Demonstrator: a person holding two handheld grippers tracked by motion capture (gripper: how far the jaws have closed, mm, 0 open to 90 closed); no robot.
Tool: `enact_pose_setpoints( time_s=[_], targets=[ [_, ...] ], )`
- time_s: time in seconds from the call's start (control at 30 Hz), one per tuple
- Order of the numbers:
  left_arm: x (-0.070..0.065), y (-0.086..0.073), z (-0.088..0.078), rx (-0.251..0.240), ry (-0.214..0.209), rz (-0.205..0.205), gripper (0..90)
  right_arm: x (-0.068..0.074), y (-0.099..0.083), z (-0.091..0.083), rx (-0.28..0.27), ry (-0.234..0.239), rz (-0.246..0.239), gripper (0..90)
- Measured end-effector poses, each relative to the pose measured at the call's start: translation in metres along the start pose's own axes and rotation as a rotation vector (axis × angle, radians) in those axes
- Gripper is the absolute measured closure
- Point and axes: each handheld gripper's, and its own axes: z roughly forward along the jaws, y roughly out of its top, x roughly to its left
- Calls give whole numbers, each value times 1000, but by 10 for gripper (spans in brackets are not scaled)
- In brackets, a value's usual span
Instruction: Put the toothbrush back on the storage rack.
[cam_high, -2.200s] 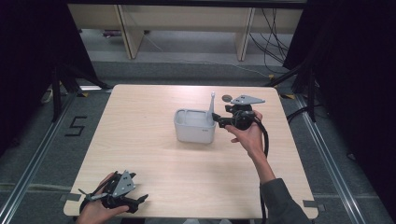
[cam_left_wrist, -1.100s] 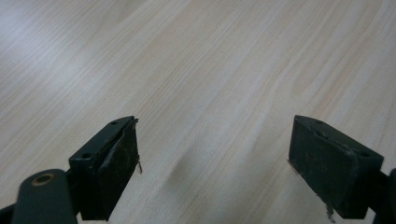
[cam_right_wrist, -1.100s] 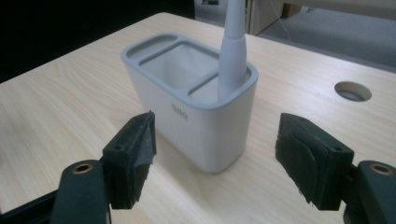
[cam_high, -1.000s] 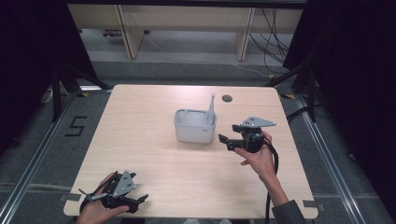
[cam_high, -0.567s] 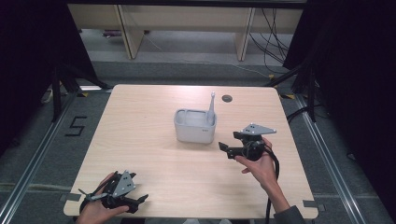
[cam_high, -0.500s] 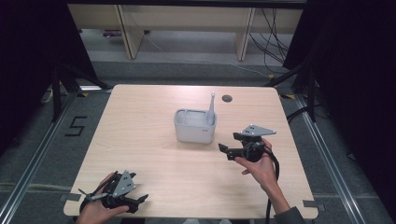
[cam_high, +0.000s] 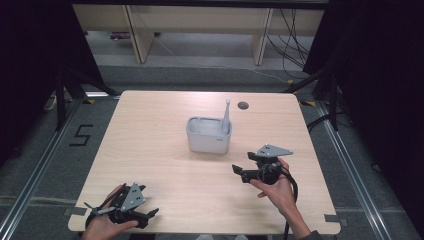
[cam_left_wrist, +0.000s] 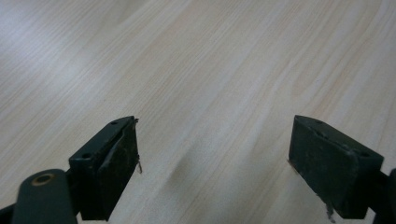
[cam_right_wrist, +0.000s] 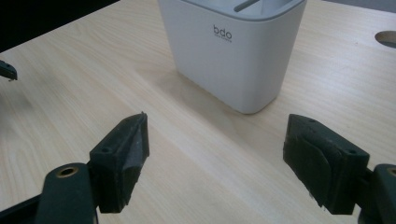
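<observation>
The right gripper sits in the person's right hand over the table's right half, toward the near edge, pointing left across the surface. Its jaws are spread wide with nothing between them; they have just been opening a little further. In the right gripper view the two black jaws frame bare wood, and the white holder stands just beyond them, a little off to the right, with the letters "bdo" on its near wall.

From the high view the holder stands upright near the middle of the table, slightly toward the far edge. It is apart from the right gripper, which lies nearer the person and to the right of it. A toothbrush stands in the holder's right end, its head rising above the rim and leaning a little to the right. A thin grey stem shows inside the holder's top in the right gripper view.

The left gripper rests at the table's near left corner, held in the left hand, well apart from the holder. Its jaws are also spread wide and empty, over bare wood in the left gripper view.

A round dark hole sits in the table near the far edge, behind the holder and to its right.
</observation>
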Motion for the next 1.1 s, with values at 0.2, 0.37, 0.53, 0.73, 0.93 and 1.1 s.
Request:
enact_pose_setpoints(
  time_s=[0.2, 0.37, 0.53, 0.73, 0.93, 1.1],
  targets=[
    [0, 0, 0, -4, -2, -6, 154, 3, -5, -2, 6, 8, 5, 231],
    [-1, 0, 0, -13, -1, -15, 154, 6, -10, -3, 5, 15, 18, 225],
    [-1, 0, 0, -14, -3, -16, 154, 6, -14, -5, 10, 32, 7, 226],
    [-1, 0, 0, -15, -2, -16, 154, 7, -20, -9, 14, 17, 3, 226],
    [-1, 0, 0, -13, -2, -17, 154, 9, -25, -12, 27, 23, 14, 225],
    [-1, 0, 0, -14, -1, -15, 154, 8, -28, -15, 20, 25, 26, 225]
  ],
)
